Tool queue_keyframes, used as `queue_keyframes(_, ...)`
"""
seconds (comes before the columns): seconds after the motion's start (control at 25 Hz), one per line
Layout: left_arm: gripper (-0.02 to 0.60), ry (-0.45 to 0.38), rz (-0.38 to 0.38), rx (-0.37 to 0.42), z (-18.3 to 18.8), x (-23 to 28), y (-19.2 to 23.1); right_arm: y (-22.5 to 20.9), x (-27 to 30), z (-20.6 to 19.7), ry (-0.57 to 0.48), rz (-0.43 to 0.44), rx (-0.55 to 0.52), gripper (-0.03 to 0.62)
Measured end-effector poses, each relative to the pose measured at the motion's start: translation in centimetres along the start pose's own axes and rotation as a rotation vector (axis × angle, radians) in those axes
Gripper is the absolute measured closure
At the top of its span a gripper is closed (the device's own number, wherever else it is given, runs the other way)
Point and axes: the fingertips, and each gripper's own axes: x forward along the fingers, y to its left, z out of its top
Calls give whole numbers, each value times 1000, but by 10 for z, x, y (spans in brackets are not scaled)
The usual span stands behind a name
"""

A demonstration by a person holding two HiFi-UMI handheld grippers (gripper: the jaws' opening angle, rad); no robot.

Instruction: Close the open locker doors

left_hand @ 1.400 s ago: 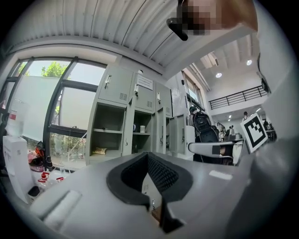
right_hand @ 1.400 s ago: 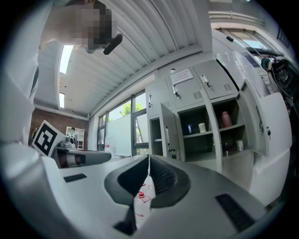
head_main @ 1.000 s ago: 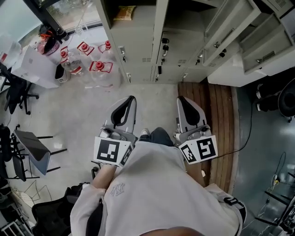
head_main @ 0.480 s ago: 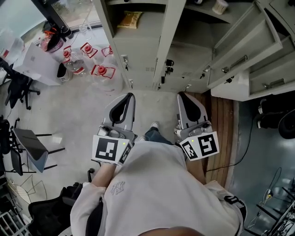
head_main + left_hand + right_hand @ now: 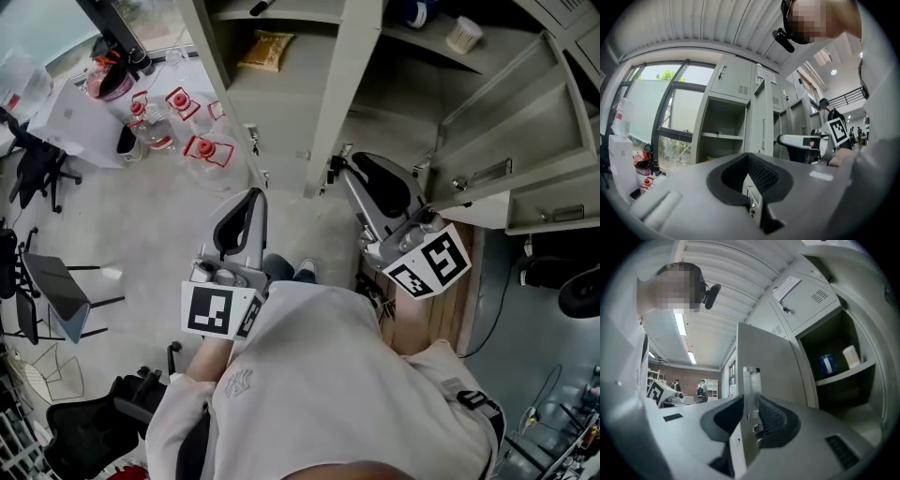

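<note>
The right gripper [image 5: 750,406] pinches the edge of the open locker door [image 5: 771,362], probably to swing it closed. The left gripper [image 5: 749,178] hangs back, clenched on nothing (no job for it yet).

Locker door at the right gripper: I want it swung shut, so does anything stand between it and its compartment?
Nothing visible does. The blue container and white cup sit back on the shelf, clear of the locker door.

Left gripper [image 5: 253,197] is held low, jaws together (empty), while right gripper [image 5: 352,165] reaches forward, jaws pinching locker door [image 5: 764,357].
</note>
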Motion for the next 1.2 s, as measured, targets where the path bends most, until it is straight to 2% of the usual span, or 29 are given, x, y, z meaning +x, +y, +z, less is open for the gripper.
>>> queue_keyframes(0.04, 580, -3, 2, 2, 0, 1, 1, 0, 4, 0, 3, 21, 0, 516)
queue_keyframes(0.08, 580, -8, 3, 3, 2, 3, 3, 0, 8, 0, 6, 38, 2, 510)
queue_keyframes(0.48, 580, -16, -30, 7, 8, 17, 34, 17, 47, -5, 8, 115, 27, 508)
queue_keyframes(0.88, 580, -23, -52, 47, 27, 25, 102, 34, 122, -18, 35, 111, -16, 508)
queue_keyframes(1.2, 580, -33, -35, 62, 35, 27, 157, 30, 179, -26, 53, 72, -49, 508)
